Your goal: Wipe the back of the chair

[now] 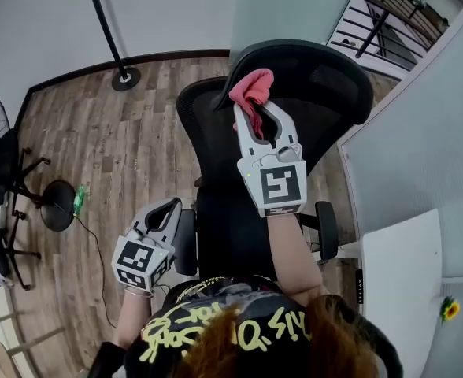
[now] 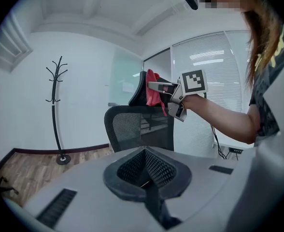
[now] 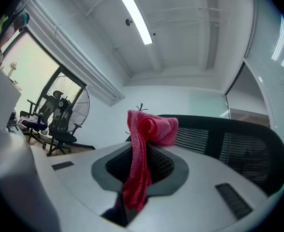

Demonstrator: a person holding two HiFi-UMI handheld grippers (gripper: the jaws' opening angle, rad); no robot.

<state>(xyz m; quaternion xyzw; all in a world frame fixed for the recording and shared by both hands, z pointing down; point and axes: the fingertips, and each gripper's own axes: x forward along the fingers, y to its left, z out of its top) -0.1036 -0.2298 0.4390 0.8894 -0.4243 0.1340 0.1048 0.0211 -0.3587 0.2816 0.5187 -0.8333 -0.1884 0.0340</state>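
Chair back (image 1: 326,85), over wood floor (image 1: 121,156), seemingly touches pink cloth (image 1: 253,90) pinched by right claw (image 1: 255,113); left claw (image 1: 171,205) pressed together.

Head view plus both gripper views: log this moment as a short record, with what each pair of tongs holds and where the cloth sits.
chair: black mesh office chair
red cloth: at the top edge of the chair's back, one end hanging down
right gripper: raised, tongs shut on the red cloth
left gripper: held low beside the chair, tongs shut, nothing between them
contact: cloth seems to touch the back's top edge
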